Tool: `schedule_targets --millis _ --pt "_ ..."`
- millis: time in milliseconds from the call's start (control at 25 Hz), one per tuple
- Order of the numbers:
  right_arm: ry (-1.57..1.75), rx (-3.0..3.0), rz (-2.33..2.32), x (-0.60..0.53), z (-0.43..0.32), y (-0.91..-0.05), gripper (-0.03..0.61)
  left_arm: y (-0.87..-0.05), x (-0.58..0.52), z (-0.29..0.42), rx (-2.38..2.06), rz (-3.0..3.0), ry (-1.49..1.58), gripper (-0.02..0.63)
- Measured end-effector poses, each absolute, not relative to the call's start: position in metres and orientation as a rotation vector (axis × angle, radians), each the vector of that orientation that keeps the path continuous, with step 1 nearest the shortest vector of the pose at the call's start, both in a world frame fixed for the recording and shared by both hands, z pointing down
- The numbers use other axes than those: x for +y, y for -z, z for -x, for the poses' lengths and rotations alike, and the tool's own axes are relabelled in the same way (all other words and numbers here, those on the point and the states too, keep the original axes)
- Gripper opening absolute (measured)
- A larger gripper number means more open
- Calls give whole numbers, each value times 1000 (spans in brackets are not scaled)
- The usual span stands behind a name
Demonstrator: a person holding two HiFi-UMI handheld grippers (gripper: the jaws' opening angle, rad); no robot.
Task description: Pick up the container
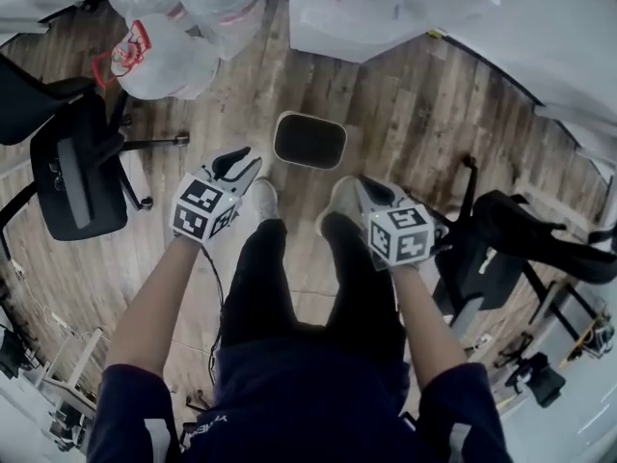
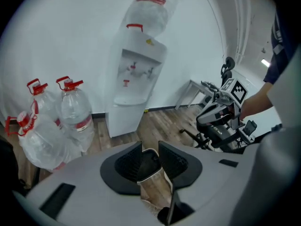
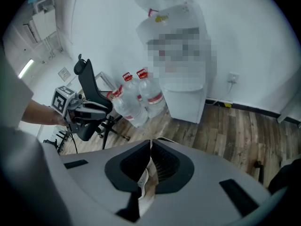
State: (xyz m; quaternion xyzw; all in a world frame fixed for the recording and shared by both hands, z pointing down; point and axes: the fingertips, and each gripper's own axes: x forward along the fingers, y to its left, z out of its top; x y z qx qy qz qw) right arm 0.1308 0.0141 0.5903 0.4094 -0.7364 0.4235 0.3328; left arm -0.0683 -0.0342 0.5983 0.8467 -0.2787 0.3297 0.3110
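Observation:
The container, a dark rectangular bin with a pale rim, stands on the wooden floor just ahead of the person's shoes. Left of its near edge and higher up, my left gripper is held with its jaws apart and nothing in them. In the left gripper view the container's rim shows far below through the gap of the left gripper. My right gripper hangs to the near right of the container with its jaws together. In the right gripper view the right gripper is shut and empty.
Large water bottles lie at the back left beside a white water dispenser. A black office chair stands left, another chair right. The person's legs and shoes are between the grippers.

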Motion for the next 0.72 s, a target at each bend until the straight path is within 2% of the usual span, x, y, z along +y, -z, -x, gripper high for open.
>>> schedule_targets --millis 120,160,200,240,560,720 --pt "-1183 -1853 -1074 13 -136 -666 14 -670 -48 56 -693 -2224 -958 144" --pt "-1207 -1828 -1072 14 -138 -690 44 -694 -52 53 -671 -2218 -990 147" --pt "-1231 -1800 -1071 15 -139 -715 109 -717 -54 49 -648 -2212 -1023 152" --pt "-1252 -1771 -1075 17 -142 -738 127 -740 -56 46 -625 -2205 -1056 156" --pt "-1329 -1592 -1111 32 -158 -897 167 -900 -62 35 -513 -2137 -1227 181" --pt "-1345 -1489 -1126 44 -171 -966 193 -969 -61 31 -499 -2058 -1264 215"
